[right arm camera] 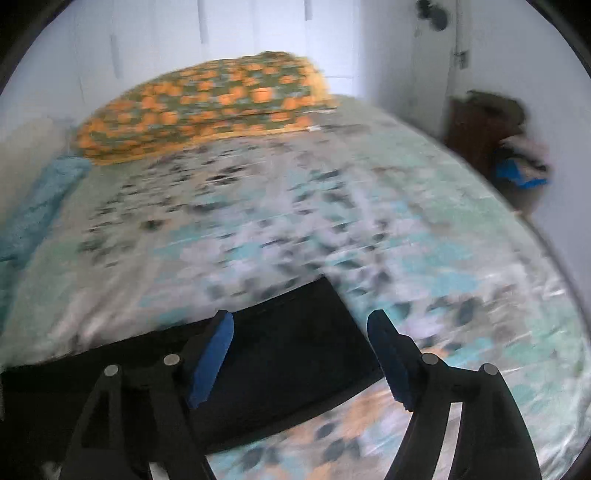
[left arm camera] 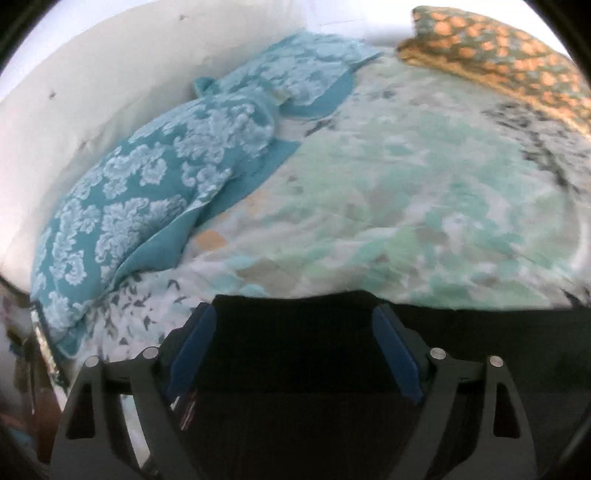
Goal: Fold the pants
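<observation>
A home bedroom: patterned bedspread (left arm camera: 406, 192), teal pillows (left arm camera: 147, 192), white walls (right arm camera: 184, 33).

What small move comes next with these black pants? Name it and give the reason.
Probably lower both and close on the cloth. The left hand-held gripper and right hand-held gripper are both open, holding nothing, with the black pants lying flat on the bedspread between their fingers.

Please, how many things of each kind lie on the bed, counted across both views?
Black pants: 1
Teal pillows with white pattern: 2
Orange and green pillow: 1
Total: 4, all on the bedspread.
</observation>
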The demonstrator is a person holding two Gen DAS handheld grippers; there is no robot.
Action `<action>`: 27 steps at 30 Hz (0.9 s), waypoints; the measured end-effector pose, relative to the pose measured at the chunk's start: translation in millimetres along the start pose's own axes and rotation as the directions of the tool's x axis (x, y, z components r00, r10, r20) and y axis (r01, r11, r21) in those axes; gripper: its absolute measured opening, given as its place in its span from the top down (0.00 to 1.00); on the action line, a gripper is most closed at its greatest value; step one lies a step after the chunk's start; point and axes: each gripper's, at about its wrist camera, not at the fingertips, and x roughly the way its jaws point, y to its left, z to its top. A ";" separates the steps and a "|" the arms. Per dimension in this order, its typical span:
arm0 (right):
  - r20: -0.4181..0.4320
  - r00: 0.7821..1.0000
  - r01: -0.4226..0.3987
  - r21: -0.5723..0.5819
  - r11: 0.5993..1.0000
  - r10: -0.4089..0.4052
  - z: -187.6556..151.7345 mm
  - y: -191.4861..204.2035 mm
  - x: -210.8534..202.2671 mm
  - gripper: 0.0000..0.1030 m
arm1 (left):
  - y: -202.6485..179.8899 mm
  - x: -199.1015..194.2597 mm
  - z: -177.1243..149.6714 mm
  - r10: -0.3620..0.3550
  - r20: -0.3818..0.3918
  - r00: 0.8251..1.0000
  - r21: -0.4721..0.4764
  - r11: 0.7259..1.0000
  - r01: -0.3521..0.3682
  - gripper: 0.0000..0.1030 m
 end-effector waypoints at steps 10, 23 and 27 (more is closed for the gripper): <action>-0.257 0.919 0.288 -0.077 0.955 -0.298 -47.3 -30.4 68.9 0.20 | 55.5 12.6 -85.7 0.091 -0.199 0.976 0.019 0.996 -0.089 0.14; -0.136 0.980 -0.167 -0.177 0.970 0.144 -182.7 154.4 -89.9 0.17 | 14.9 -11.2 -137.9 -0.063 -0.172 0.983 0.189 0.977 0.096 0.00; -0.212 0.961 -0.229 -0.239 0.944 0.179 -263.3 206.3 -121.1 0.17 | 55.4 -3.0 -126.7 -0.186 -0.301 0.935 -0.126 0.980 0.155 0.04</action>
